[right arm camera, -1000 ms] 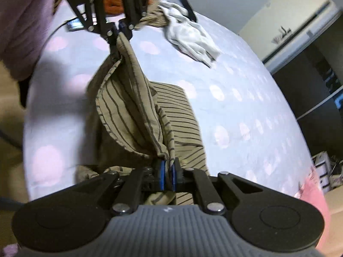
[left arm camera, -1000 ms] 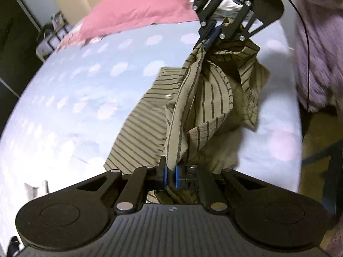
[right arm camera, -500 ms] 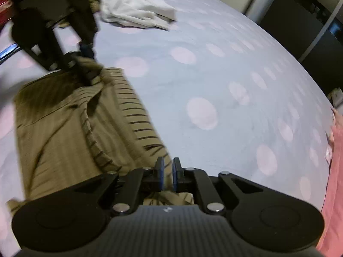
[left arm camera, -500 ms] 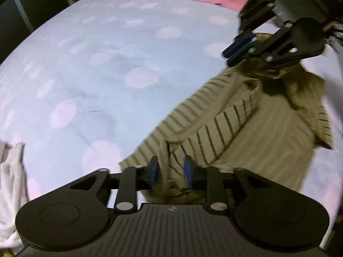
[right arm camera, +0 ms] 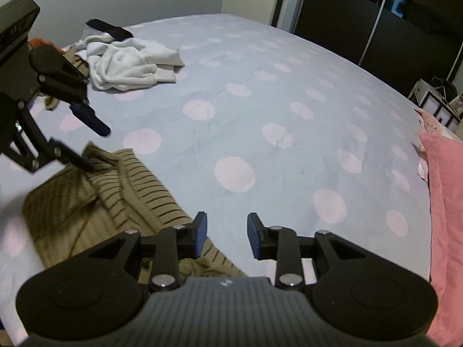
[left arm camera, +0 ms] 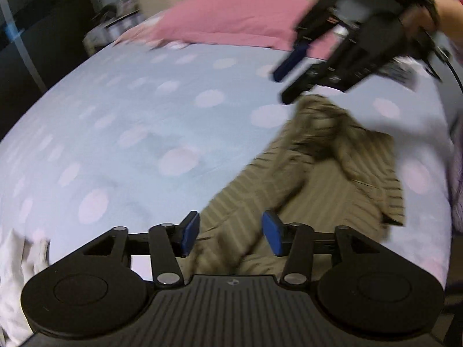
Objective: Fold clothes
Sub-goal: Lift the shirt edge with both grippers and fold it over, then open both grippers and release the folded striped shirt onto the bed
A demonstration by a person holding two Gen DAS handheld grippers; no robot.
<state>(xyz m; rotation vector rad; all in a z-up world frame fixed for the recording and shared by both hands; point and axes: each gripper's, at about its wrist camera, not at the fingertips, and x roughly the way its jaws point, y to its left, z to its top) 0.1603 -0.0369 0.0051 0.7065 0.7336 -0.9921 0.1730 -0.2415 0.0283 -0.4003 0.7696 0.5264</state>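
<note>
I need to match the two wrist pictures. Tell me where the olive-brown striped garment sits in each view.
Left wrist view: the olive-brown striped garment lies right of centre, running down to the camera's own gripper.
Right wrist view: the garment lies at lower left, beside the camera's own gripper.
Shared landmark: the pale blue bedsheet with pink dots under it, and the pink pillow at its edge.

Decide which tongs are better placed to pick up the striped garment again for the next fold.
Probably the left tongs: their open pads hang directly over the striped garment, with cloth showing between them. The right tongs have just been opening too, but only the garment's edge lies beside one pad; mostly the bedsheet shows between them.
</note>
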